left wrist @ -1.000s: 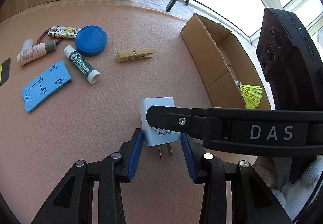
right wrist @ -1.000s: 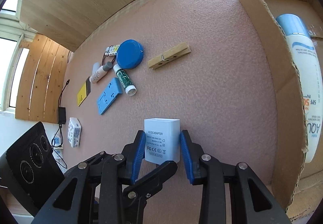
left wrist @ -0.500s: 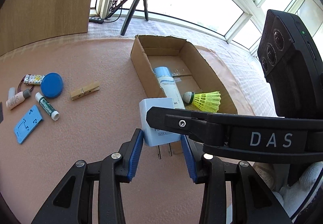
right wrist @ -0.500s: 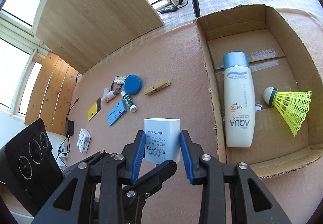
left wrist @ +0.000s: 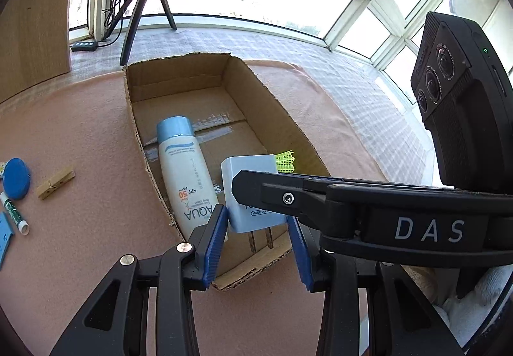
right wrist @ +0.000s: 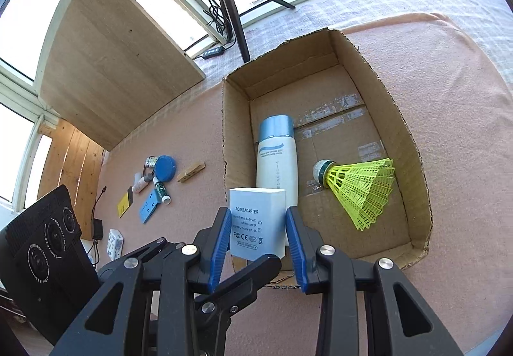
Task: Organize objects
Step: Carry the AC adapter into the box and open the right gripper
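the right gripper (right wrist: 258, 229) pinches a white rectangular plastic power adapter (right wrist: 257, 221) between its blue pads, held in the air above the near wall of the open brown cardboard box (right wrist: 413, 144). the left gripper (left wrist: 256, 242) hangs close beneath with its fingers apart around the adapter's metal prongs, touching nothing that can be seen.

risks, as a judgement: let go here, the adapter could strike the box's near rim and tumble outside onto the pink felt mat (right wrist: 192, 118), or drop onto the bottle. the two grippers sit so close that they could knock together.

inside the box: one white sunscreen bottle with a blue cap (right wrist: 277, 157) and one yellow plastic shuttlecock (right wrist: 362, 189).

left of the box, on the mat: one wooden clothespin (right wrist: 191, 171), one round blue lid (right wrist: 165, 168), one green-labelled lip balm stick (right wrist: 162, 191), one flat blue plastic piece (right wrist: 149, 206), plus several smaller items too small to identify.
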`<state>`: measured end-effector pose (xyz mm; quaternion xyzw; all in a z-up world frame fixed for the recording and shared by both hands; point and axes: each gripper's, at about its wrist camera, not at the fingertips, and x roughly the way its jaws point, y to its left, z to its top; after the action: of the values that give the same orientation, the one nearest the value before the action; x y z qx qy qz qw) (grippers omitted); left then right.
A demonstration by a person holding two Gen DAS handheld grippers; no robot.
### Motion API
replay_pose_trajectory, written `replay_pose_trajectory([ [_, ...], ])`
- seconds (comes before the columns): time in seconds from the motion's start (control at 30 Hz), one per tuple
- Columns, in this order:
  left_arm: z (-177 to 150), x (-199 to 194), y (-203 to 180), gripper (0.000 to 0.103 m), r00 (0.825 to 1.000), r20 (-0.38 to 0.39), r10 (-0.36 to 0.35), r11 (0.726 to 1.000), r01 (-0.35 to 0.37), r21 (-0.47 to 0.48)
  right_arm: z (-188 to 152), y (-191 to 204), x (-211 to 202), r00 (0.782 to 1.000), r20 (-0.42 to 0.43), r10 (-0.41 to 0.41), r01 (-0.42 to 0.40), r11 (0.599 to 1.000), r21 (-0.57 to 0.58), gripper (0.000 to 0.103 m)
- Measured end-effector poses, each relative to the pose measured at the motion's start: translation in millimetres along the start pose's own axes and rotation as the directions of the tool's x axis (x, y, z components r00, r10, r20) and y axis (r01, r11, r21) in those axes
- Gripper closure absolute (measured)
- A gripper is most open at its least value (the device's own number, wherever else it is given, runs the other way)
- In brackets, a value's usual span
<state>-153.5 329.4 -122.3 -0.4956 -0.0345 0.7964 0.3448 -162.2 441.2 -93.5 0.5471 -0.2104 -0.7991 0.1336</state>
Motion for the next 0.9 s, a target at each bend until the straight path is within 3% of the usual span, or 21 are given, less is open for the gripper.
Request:
replay_pose_trajectory([
  [0.73, 8, 51, -6, 0.061, 0.997, -0.073, -0.005, 1.0, 0.006, 0.019, 10, -41, 11, 0.999, -0.034, -0.019, 0.02, 0.999, 0.029, 0.071],
  [0.77, 8, 52, -5, 0.057, 0.997, -0.073, -0.007, 1.0, 0.008, 0.011, 10, -42, 10, 1.0, -0.029, -0.006, 0.007, 1.0, 0.027, 0.07],
  [0.8, 8, 51, -4, 0.045, 0.998, -0.071, 0.002, 1.0, -0.001, 0.005, 10, -42, 8, 1.0, -0.021, -0.001, 0.001, 1.0, 0.028, 0.062],
  [0.87, 9, 49, -2, 0.036, 0.998, -0.055, 0.016, 1.0, -0.016, 0.003, 11, -41, 3, 1.0, 0.012, -0.021, 0.021, 0.999, 0.026, 0.045],
  [0.9, 9, 48, -1, 0.036, 0.998, -0.053, 0.017, 1.0, -0.017, 0.005, 12, -41, 0, 0.999, 0.03, -0.031, 0.03, 0.999, 0.024, 0.04],
])
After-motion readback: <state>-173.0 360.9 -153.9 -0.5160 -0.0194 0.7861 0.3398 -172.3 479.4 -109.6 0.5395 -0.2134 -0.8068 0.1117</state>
